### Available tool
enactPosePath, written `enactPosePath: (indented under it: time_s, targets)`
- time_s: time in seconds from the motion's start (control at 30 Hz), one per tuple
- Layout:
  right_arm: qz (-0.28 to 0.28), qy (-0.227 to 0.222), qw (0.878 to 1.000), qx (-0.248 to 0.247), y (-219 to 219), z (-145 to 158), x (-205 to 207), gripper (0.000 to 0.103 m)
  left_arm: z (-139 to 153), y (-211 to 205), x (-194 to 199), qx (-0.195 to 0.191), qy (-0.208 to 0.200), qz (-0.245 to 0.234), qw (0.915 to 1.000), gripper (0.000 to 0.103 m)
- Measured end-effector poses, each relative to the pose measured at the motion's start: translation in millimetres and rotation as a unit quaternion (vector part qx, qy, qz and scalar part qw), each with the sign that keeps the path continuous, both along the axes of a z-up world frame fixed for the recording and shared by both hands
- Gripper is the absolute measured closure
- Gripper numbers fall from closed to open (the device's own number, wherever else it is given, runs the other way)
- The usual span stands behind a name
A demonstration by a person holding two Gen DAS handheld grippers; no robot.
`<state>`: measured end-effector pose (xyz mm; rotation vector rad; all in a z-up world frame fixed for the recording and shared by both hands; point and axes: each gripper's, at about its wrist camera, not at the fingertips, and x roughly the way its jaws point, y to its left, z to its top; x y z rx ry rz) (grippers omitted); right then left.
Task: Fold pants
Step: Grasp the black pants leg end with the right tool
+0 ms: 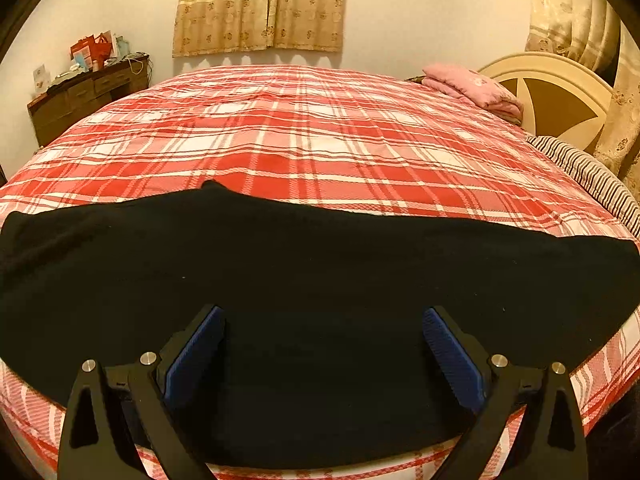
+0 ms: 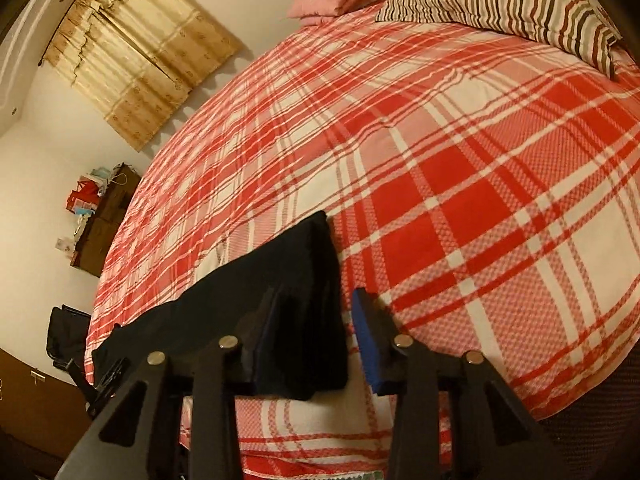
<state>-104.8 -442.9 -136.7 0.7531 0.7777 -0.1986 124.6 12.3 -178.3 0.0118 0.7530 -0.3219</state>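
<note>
The black pants (image 1: 320, 264) lie flat in a wide band across the near edge of the red plaid bed (image 1: 304, 140). My left gripper (image 1: 323, 312) hovers over their middle, open wide, with its blue pads (image 1: 452, 356) apart and nothing pinched. In the right wrist view one narrow end of the pants (image 2: 308, 280) lies between the jaws of my right gripper (image 2: 318, 296). The left finger sits over the cloth. The right blue pad (image 2: 368, 348) stands just off the cloth's edge, with a strip of bed sheet showing between them.
A pink folded blanket (image 1: 476, 88) and a striped pillow (image 2: 508, 8) lie at the head of the bed by the headboard (image 1: 552, 96). A cluttered wooden dresser (image 1: 84, 96) stands by the far wall. A dark bag (image 2: 66, 336) sits on the floor beside the bed.
</note>
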Motion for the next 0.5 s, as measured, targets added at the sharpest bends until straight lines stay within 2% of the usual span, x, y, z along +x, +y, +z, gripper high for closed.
enactPosePath:
  time_s: [0.03, 0.17, 0.37, 0.5]
  targets:
    - [-0.001, 0.009, 1.0, -0.009, 1, 1, 0, 0.069, 1, 2, 0, 0.0, -0.002, 0.002, 1.0, 0.003]
    - [0.003, 0.026, 1.0, -0.006, -5, 2, -3, 0.068, 0, 7, 1, -0.007, 0.0, 0.009, 0.9999, 0.003]
    - [0.031, 0.005, 0.998, 0.05, -16, -5, -12, 0.058, 1, 6, 0, -0.006, -0.001, 0.008, 1.0, 0.003]
    - [0.035, -0.003, 0.998, 0.057, -14, -6, -9, 0.052, 3, 6, 0, -0.009, -0.003, 0.009, 0.9999, 0.003]
